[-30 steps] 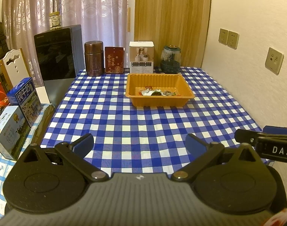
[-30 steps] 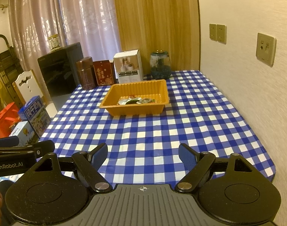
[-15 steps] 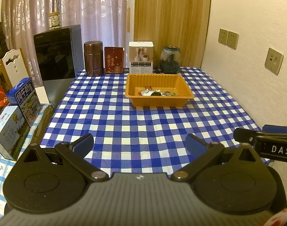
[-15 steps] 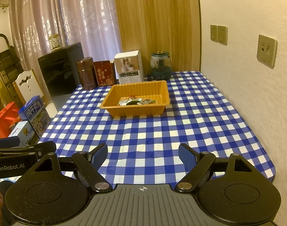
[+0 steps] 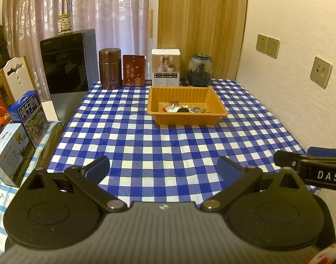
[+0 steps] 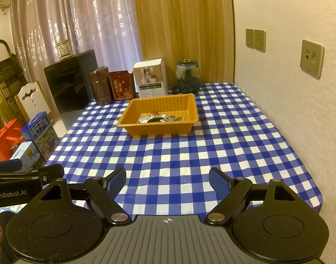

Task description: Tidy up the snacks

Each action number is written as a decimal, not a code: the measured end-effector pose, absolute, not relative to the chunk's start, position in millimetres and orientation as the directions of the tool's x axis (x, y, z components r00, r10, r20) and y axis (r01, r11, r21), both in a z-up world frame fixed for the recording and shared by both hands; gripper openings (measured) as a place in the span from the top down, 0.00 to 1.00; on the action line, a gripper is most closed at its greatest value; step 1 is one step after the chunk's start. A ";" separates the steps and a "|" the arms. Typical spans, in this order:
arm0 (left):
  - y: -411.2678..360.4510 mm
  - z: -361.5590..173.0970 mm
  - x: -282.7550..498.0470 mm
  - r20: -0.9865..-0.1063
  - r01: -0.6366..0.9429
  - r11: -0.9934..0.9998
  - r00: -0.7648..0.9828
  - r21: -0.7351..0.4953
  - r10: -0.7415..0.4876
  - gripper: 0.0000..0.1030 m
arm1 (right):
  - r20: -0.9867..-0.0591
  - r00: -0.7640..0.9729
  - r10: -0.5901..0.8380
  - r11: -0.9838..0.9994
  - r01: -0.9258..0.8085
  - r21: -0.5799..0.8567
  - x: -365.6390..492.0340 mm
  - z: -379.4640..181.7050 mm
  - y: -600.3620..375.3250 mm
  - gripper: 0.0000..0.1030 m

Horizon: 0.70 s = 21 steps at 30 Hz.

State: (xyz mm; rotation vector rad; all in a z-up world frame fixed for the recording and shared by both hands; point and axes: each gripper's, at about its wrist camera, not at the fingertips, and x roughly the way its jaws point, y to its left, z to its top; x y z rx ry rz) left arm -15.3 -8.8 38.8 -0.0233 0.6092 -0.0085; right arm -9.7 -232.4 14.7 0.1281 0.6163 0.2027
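Left wrist view: the left gripper (image 5: 163,169) stood with its jaws wide apart and nothing between them, held over the near edge of the blue-and-white checked tablecloth (image 5: 159,140). Straight ahead, well apart from the fingertips, sat the orange tray (image 5: 186,118), with a few wrapped snacks (image 5: 183,109) lying on its floor. No object lay on the cloth between tool and tray. Beyond the tray, along the far edge, stood a brown canister (image 5: 110,68), a red packet (image 5: 134,70) bearing Chinese characters, a white product box (image 5: 166,67) and a dark glass jar (image 5: 200,70). To the tool's left, off the table, stood two blue milk cartons (image 5: 29,115) with Chinese lettering. At the right, just beside the tool, the right gripper (image 5: 315,165) entered the frame, marked "DAS".

Right wrist view: the right gripper (image 6: 167,183) was likewise spread open and empty above the near cloth (image 6: 190,149). The tray (image 6: 159,124) lay ahead and slightly left, the snacks (image 6: 160,118) inside it. Behind it stood the same row: canister (image 6: 100,85), packet (image 6: 120,85), box (image 6: 150,78), jar (image 6: 188,77). At the left, close alongside, the left gripper (image 6: 20,176) showed the label "GenRobot.AI". Wall sockets (image 6: 255,40) were to the right.
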 end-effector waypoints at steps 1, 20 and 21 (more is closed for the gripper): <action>-8.6 38.6 -15.5 -0.572 0.001 1.000 0.820 -0.024 -0.014 0.00 | -0.560 0.797 0.227 0.972 -0.150 0.180 -9.6 14.7 -232.5 0.20; -7.8 38.3 -15.6 -0.572 -0.004 1.000 0.820 -0.026 -0.012 0.00 | -0.561 0.796 0.228 0.972 -0.150 0.181 -8.9 14.5 -232.8 0.20; -7.6 38.3 -15.7 -0.572 -0.005 1.000 0.820 -0.026 -0.011 0.00 | -0.562 0.796 0.227 0.972 -0.150 0.180 -8.8 14.6 -232.8 0.20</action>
